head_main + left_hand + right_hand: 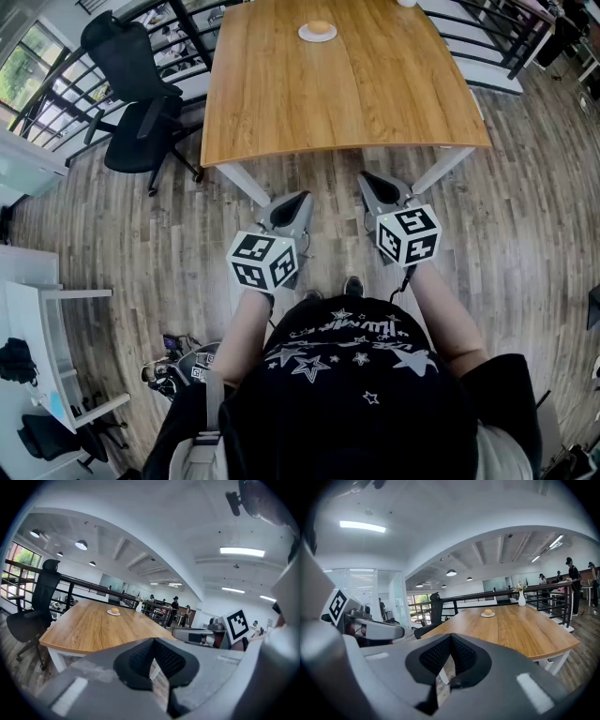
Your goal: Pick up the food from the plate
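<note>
A round golden bun (319, 27) sits on a small white plate (306, 36) at the far end of a wooden table (328, 103). The bun (114, 611) (488, 612) shows small and distant in both gripper views. My left gripper (302, 198) and right gripper (367, 177) are held side by side over the floor, just short of the table's near edge, both pointing at it. The left gripper (153, 640) is shut and empty. The right gripper (451, 636) has its pads together too, with nothing held.
A black office chair (131, 75) stands at the table's left side. A white vase (521, 598) is at the table's far end by a black railing (543, 592). White table legs (246, 183) are near my grippers. A white desk (37, 328) is at my left.
</note>
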### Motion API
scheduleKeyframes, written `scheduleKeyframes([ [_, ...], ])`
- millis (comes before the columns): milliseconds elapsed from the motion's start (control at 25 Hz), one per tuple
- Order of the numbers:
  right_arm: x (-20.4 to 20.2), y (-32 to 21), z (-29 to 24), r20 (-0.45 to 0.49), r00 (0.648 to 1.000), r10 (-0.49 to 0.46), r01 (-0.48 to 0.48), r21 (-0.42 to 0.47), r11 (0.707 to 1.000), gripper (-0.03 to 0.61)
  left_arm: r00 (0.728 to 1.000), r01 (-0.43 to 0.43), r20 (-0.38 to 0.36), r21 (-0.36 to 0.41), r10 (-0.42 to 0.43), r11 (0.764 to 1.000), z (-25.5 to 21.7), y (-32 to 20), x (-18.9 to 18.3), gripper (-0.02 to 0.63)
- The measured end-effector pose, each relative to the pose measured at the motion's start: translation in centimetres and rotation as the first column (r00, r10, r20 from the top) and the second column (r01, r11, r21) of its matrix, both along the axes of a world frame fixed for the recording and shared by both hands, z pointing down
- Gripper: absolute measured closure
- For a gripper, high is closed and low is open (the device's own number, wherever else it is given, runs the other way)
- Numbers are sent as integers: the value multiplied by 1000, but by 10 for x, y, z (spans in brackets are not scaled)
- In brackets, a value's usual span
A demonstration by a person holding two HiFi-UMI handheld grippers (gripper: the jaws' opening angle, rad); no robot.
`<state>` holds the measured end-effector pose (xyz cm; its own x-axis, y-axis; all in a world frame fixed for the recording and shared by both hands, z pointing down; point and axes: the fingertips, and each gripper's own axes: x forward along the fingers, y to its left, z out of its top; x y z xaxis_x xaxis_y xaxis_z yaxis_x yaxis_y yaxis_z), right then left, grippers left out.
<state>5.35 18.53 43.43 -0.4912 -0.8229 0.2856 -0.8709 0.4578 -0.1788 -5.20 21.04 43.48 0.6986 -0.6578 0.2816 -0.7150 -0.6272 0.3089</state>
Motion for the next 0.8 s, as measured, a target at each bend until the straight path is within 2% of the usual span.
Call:
scheduleKeyframes([
  [280,5,-5,0,8,1000,-15,15,-4,1000,580,1000,9,-3,-20,-9,1000,5,-1,5,612],
  [560,25,-9,8,22,1000,-12,12,-17,1000,580,1000,12,-19,-47,-13,999,13,-1,28,612],
  [800,52,-25,0,97,995,15,-14,-8,1000,578,1000,11,-10,-39,-11,999,10,-12,42,612],
])
